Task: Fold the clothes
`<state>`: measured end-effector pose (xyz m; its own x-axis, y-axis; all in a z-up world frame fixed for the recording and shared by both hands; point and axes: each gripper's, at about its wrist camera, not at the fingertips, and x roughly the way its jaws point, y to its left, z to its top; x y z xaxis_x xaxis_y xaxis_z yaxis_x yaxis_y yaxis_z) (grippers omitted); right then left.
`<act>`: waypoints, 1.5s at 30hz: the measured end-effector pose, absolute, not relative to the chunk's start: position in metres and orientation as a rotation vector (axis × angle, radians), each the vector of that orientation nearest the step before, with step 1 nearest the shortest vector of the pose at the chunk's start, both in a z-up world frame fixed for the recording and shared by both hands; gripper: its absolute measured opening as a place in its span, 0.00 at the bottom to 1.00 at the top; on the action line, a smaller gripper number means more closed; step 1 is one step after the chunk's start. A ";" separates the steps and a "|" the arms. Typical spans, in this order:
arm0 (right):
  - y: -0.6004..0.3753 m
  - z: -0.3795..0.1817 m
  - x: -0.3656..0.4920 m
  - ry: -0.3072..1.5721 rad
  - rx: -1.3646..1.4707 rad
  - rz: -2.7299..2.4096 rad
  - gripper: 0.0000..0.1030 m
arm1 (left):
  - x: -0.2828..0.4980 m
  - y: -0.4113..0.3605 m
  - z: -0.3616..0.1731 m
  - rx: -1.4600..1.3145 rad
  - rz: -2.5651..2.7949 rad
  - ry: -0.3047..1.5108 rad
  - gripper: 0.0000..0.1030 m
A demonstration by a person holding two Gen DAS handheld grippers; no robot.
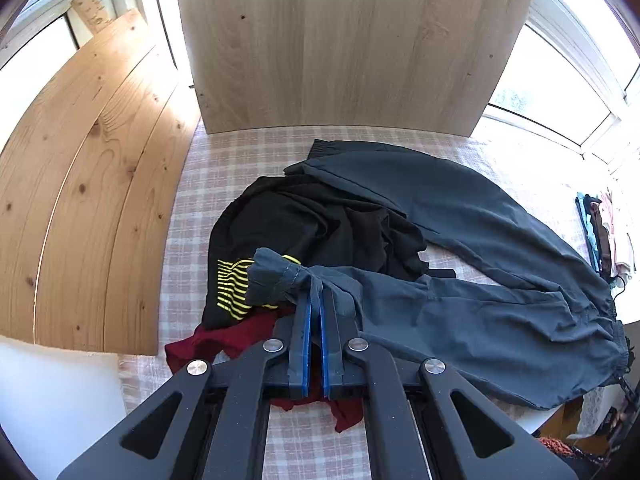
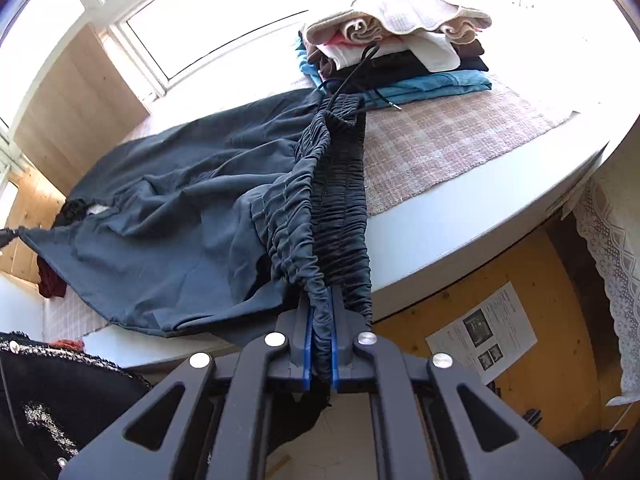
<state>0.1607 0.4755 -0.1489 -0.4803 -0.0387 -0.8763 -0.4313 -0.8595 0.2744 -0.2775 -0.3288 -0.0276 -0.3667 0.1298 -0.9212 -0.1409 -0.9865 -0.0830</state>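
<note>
- Bright windows (image 1: 560, 80) fill the upper part of both views, and a pink checked cloth (image 1: 240, 152) covers the table (image 2: 460, 232) under them.
- Pale wooden board (image 1: 344, 40) stands upright at the top centre of the left wrist view, and pine planks (image 1: 88, 184) lean at the left of that frame.
- Grey trousers (image 1: 460, 208) lie spread over the table, from the centre to the right edge of the left wrist view.
- Left gripper (image 1: 316, 300), at the lower centre of that frame, has its jaws almost together, and the cuff of one trouser leg is pinched between the blue pads (image 1: 306, 340).
- Under this cuff lie a black shirt (image 1: 304, 220) with yellow stripes and a dark red garment (image 1: 224, 340), both touching the trousers.
- Right gripper (image 2: 321, 312), at the lower centre of the right wrist view, is closed tight on the gathered waistband (image 2: 340, 200) of the trousers, near the table edge.
- Black drawstring (image 2: 360, 64) runs from the waistband up onto a stack of folded clothes (image 2: 400, 48) at the top centre of that frame.
- Printed sheet (image 2: 480, 336) is seen on a wooden surface at the lower right, beside a white lace cloth (image 2: 608, 264).
</note>
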 end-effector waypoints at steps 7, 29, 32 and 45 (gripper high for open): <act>0.478 -0.176 0.153 0.762 -1.528 2.396 0.07 | -0.262 -0.354 -0.062 -1.795 2.460 -0.050 0.03; 0.451 -0.176 0.086 0.350 -1.984 2.448 0.46 | -0.285 -0.314 -0.065 -1.814 2.406 0.117 0.03; 0.455 -0.197 0.070 0.343 -2.044 2.390 0.46 | -0.290 -0.310 -0.067 -1.813 2.399 0.121 0.03; 0.485 -0.156 0.121 0.556 -1.826 2.503 0.06 | -0.275 -0.340 -0.051 -1.770 2.484 -0.005 0.03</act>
<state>0.1211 0.4853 -0.1557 -0.3268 -0.2100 -0.9215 -0.2002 -0.9375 0.2847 -0.2751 -0.3397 -0.0506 -0.3236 0.0764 -0.9431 -0.0726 -0.9958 -0.0558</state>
